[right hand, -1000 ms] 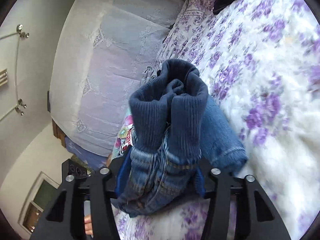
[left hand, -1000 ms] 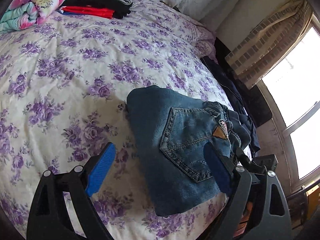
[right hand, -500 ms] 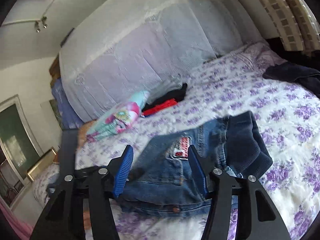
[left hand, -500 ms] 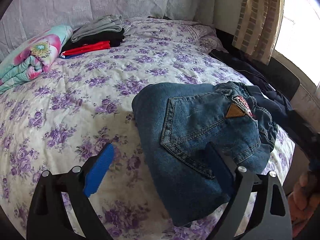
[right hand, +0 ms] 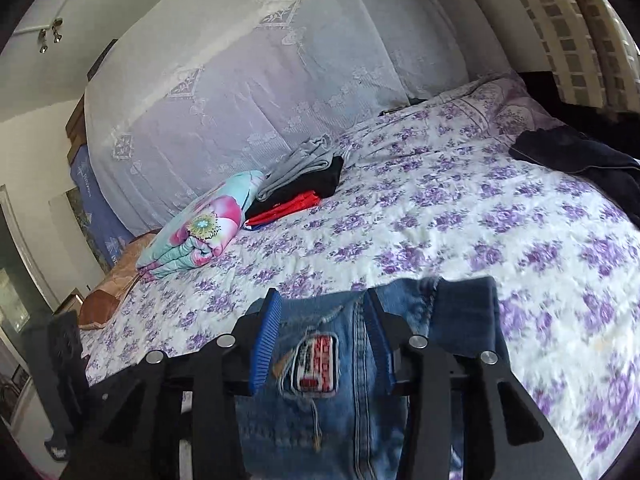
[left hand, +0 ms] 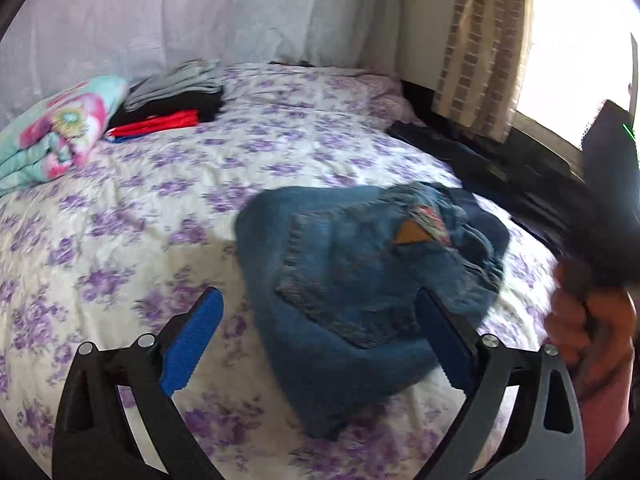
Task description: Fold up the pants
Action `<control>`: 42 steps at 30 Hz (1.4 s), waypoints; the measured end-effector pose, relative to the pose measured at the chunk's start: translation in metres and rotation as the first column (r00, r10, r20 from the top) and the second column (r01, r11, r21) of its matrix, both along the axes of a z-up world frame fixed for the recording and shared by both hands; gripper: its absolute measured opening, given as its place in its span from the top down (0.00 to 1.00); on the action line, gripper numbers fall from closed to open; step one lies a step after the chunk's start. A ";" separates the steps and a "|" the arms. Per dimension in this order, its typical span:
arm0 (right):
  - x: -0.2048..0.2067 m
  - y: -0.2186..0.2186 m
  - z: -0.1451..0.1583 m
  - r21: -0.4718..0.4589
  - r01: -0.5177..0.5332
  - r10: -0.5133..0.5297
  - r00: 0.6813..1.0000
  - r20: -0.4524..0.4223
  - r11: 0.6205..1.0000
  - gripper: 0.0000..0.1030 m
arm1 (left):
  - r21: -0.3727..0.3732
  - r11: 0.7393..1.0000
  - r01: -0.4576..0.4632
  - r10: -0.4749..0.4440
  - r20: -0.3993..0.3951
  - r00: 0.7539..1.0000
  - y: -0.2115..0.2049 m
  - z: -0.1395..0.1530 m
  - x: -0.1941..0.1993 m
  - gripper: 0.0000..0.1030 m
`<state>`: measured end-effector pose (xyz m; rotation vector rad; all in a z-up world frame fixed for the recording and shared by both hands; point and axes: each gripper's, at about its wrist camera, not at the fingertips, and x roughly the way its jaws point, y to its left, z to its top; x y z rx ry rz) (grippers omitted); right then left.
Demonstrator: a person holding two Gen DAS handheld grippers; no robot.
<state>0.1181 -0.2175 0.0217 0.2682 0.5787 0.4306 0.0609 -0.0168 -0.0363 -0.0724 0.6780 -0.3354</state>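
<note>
My left fingers (left hand: 316,344) stand wide and are spreading further, hovering over the near end of the folded jeans (left hand: 360,280); the blue pads (left hand: 192,344) do not touch the denim, which shows between and beyond them. At the right edge of that view my other hand (left hand: 588,332) grips the handle of its tool. My right fingers (right hand: 322,344) are narrowing, with the waistband of the jeans (right hand: 320,380) and its red-and-white patch lying under them; the pads (right hand: 264,344) sit close beside the cloth, but I cannot tell whether they press it.

The jeans lie as a folded bundle on the bed (left hand: 120,220), near its front edge, back pocket up and a tan label by the waist. Around them is the white bedspread with purple flowers. Further off, near the head of the bed, a stack of folded clothes (right hand: 304,184) in grey, black and red lies just beside a rolled flowered blanket (right hand: 200,228). A dark garment (right hand: 576,156) lies at the far right edge.
</note>
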 end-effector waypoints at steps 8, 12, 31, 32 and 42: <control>0.054 -0.027 -0.047 -0.130 0.083 -0.103 0.982 -0.161 0.988 0.78 | 0.111 0.993 0.033 -0.034 0.013 0.999 -0.037 -0.025 -0.009 0.06; 0.039 -0.017 -0.032 -0.166 0.112 -0.136 0.980 -0.144 0.980 0.75 | 0.098 0.994 0.043 -0.043 -0.005 0.999 -0.032 -0.026 -0.007 0.05; -0.045 -0.006 -0.054 -0.378 0.101 -0.121 0.992 -0.029 0.920 0.60 | -0.096 0.995 -0.035 0.018 -0.163 0.986 -0.006 -0.043 0.007 0.04; -0.047 -0.004 -0.052 -0.389 0.096 -0.114 0.993 -0.023 0.916 0.60 | -0.136 0.990 -0.029 0.001 -0.203 0.979 -0.002 -0.045 0.012 0.04; -0.070 -0.042 -0.014 -0.254 0.072 -0.072 0.997 0.008 0.964 0.30 | -0.166 0.983 -0.084 0.052 -0.189 0.981 0.035 -0.017 -0.001 0.04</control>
